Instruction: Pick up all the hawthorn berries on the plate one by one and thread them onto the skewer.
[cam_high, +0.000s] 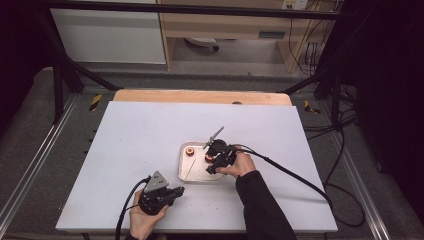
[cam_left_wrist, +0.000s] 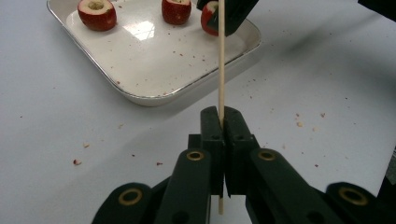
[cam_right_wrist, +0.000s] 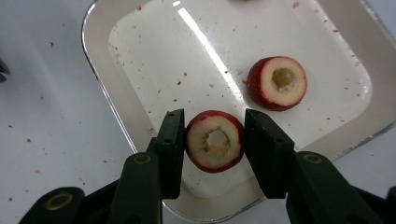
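A white tray (cam_right_wrist: 140, 65) holds cored red fruit pieces. My right gripper (cam_right_wrist: 215, 122) is shut on one cored fruit (cam_right_wrist: 215, 147), a pad against each side, the hollow core facing the camera, over the tray's near edge. A second cored fruit (cam_right_wrist: 278, 83) lies farther in. My left gripper (cam_left_wrist: 222, 116) is shut on a thin wooden skewer (cam_left_wrist: 221, 70), which points up over the tray rim (cam_left_wrist: 187, 91) toward the right gripper (cam_left_wrist: 229, 14). In the high view the left gripper (cam_high: 179, 190) rests left of and nearer than the tray (cam_high: 197, 170), and the right gripper (cam_high: 214, 161) reaches in from the tray's right.
Two more fruit pieces (cam_left_wrist: 97, 13) (cam_left_wrist: 176, 10) sit at the tray's far side. Red crumbs are scattered over the white tabletop (cam_high: 150, 130) and the tray floor. A metal frame and black cables (cam_high: 300, 175) surround the table.
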